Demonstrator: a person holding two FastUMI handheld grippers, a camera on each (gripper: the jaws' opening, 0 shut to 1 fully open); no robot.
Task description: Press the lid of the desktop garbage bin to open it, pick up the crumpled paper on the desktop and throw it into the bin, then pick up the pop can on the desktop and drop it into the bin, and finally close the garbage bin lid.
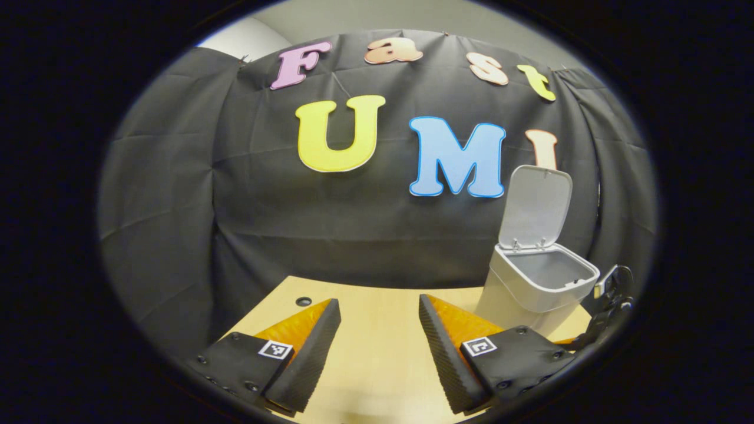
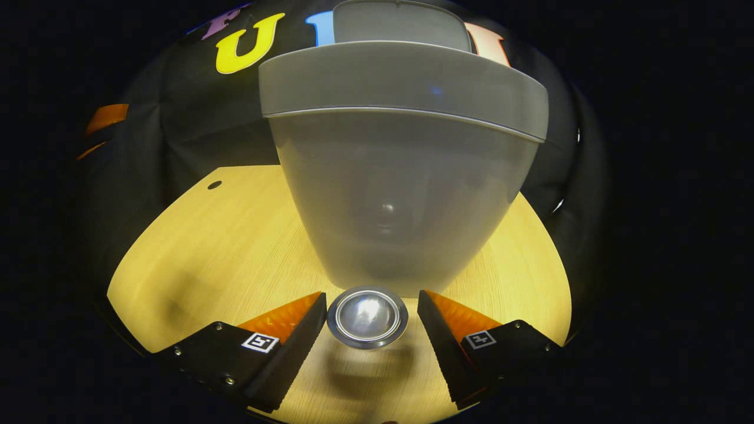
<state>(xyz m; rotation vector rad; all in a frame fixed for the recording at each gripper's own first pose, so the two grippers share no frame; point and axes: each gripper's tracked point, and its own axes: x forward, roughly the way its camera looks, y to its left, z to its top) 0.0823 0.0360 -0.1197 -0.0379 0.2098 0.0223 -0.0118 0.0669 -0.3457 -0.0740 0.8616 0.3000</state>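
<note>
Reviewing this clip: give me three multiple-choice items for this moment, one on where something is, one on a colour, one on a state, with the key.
1. Where is the round silver end of the pop can in the right gripper view?
A. inside the bin
B. between the right gripper's fingers, in front of the bin
C. by the hole in the desktop

2. What colour is the plastic desktop garbage bin?
A. light grey
B. red
C. green

3. How is the bin's hinged lid?
A. shut flat
C. lying on the desk
B. raised open

Key: 1 B, the can sits in the gap between the fingers, with gaps either side, before the bin wall. 2 A, body and lid are pale grey in both views. 3 B, the lid stands up behind the open mouth in the left gripper view.
</note>
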